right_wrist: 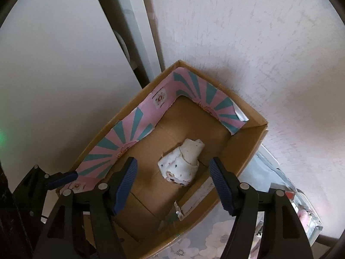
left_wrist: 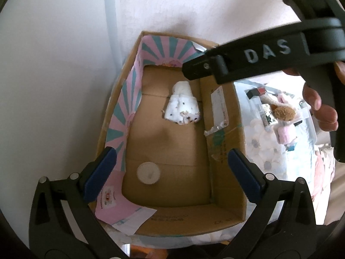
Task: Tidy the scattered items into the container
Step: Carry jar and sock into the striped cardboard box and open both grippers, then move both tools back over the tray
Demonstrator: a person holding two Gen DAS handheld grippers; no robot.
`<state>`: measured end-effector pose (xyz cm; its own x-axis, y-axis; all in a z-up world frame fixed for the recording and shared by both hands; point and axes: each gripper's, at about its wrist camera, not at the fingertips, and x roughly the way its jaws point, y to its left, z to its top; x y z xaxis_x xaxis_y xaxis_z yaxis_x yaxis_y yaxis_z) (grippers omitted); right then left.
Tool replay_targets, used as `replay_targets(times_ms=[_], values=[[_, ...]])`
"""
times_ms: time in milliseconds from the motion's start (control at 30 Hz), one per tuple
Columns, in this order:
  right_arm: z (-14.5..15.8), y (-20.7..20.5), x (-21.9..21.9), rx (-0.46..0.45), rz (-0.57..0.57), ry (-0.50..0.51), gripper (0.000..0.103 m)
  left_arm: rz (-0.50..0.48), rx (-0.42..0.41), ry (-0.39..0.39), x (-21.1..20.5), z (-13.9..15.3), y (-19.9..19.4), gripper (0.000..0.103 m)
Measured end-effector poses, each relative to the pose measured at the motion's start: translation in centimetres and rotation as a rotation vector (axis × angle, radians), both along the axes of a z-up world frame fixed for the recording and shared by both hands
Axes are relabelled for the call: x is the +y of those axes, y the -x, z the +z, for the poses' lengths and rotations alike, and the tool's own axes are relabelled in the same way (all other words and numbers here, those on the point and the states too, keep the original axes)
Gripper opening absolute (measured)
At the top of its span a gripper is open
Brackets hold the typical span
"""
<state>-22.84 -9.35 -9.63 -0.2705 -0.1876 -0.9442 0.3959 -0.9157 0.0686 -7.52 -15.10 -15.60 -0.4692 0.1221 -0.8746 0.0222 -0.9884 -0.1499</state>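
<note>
While both grippers point steeply down over the cardboard box (left_wrist: 170,196), neither has hold of anything. The left gripper (left_wrist: 172,174) stands with its jaws spread wide, the blue pads (left_wrist: 100,173) flanking the near end of the box; nothing lies between them and nothing touches them. The right gripper (right_wrist: 173,185) stands with its jaws well apart, though less wide than the left. Its blue pads (right_wrist: 125,185) are on either side of the rolled white cloth (right_wrist: 182,165) as that camera sees it, but the pads are clear of the cloth, which lies on the box floor. From the left wrist view the right gripper's black body crosses the upper right, with a hand (left_wrist: 319,108) around its handle.

Count inside the box: one rolled white cloth bundle with dark specks (left_wrist: 182,104), lying near the middle toward the far end; one round white disc (left_wrist: 148,172), flat on the floor at the near left. The two are well apart. One strip of pink and teal striped paper (left_wrist: 129,105) lines the left and far walls.

Outside the box, to its right, a clear plastic container (left_wrist: 306,112) holds one brown plush toy (left_wrist: 283,111) and pink soft items whose number cannot be told. The box rests on a floral-patterned cloth (right_wrist: 217,235).
</note>
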Motion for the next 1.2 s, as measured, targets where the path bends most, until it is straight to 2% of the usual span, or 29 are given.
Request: replay_targets(times_ms=[167,300,467,567,800,1200], values=[[1.7,-1.0,0.5,0.047,0.025,0.008,0.065,0.001,0.016,0.015,0.2,1.5,-0.1,0.103],[4.4,-2.3,1.5,0.067,0.027,0.023,0.065,-0.002,0.041,0.033,0.3,3.5,-0.1,0.103],[7.8,-4.5,3.6,0.096,0.016,-0.055,0.065,-0.02,0.106,0.052,0.9,6.6,-0.1,0.103],[9.1,-5.9,6.0,0.105,-0.014,-0.041,0.065,-0.03,0.148,0.037,1.3,8.5,0.1,0.103],[10.6,-9.0,12.6,0.119,-0.164,-0.038,0.065,-0.137,0.182,0.021,4.6,10.2,0.4,0.103],[13.2,-13.5,22.1,0.191,-0.397,-0.025,0.065,-0.276,0.175,-0.025,10.1,9.5,1.1,0.103]])
